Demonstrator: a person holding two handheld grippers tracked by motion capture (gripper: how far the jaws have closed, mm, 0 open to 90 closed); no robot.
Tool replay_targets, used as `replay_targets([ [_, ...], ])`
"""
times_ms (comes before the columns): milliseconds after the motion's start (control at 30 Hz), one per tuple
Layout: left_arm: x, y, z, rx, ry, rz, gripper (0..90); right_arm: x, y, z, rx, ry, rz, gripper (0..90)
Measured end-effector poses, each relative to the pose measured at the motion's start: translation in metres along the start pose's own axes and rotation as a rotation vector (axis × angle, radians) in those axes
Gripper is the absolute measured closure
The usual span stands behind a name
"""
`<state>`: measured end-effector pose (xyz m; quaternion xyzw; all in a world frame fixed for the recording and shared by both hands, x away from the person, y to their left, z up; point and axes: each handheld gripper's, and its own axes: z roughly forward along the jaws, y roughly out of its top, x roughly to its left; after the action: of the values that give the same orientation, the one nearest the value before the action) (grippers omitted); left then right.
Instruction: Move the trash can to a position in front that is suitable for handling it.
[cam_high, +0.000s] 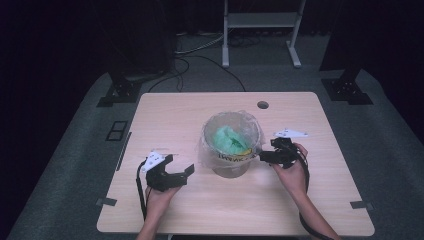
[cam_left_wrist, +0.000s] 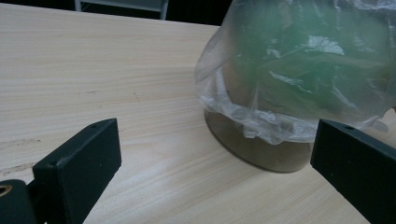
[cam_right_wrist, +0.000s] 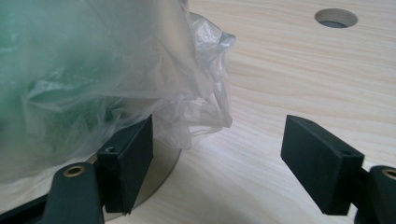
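A round bin (cam_high: 235, 169) stands mid-table, lined with a clear plastic bag (cam_high: 231, 131) that holds crumpled green material (cam_high: 227, 140). My left gripper (cam_high: 179, 164) rests open on the table left of the bin, a short gap away. In the left gripper view the left gripper (cam_left_wrist: 215, 140) faces the bag (cam_left_wrist: 303, 60) and the bin's base (cam_left_wrist: 261, 156). My right gripper (cam_high: 265, 154) is open at the bin's right side. In the right gripper view the right gripper (cam_right_wrist: 217, 140) has one jaw against the bag's hanging hem (cam_right_wrist: 201, 107) by the base (cam_right_wrist: 163, 163); the other is over bare wood.
The wooden table (cam_high: 175, 115) has a round cable hole (cam_high: 262, 105) behind the bin, the same hole (cam_right_wrist: 336, 17) showing in the right gripper view. A white frame (cam_high: 260, 20) and black stand feet (cam_high: 120, 90) are on the floor beyond.
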<state>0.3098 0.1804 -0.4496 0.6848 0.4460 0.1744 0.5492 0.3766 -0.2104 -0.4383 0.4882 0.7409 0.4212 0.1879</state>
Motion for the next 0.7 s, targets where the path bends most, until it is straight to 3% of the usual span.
replay_targets([
  [333,0.000,0.000,0.000,0.002,-0.002,0.004,0.5,0.016,0.006,0.012,0.007,0.026,-0.002,24.5],
  [700,-0.002,0.000,0.000,0.003,-0.011,0.013,0.5,0.022,0.006,0.016,0.012,0.051,-0.003,24.5],
])
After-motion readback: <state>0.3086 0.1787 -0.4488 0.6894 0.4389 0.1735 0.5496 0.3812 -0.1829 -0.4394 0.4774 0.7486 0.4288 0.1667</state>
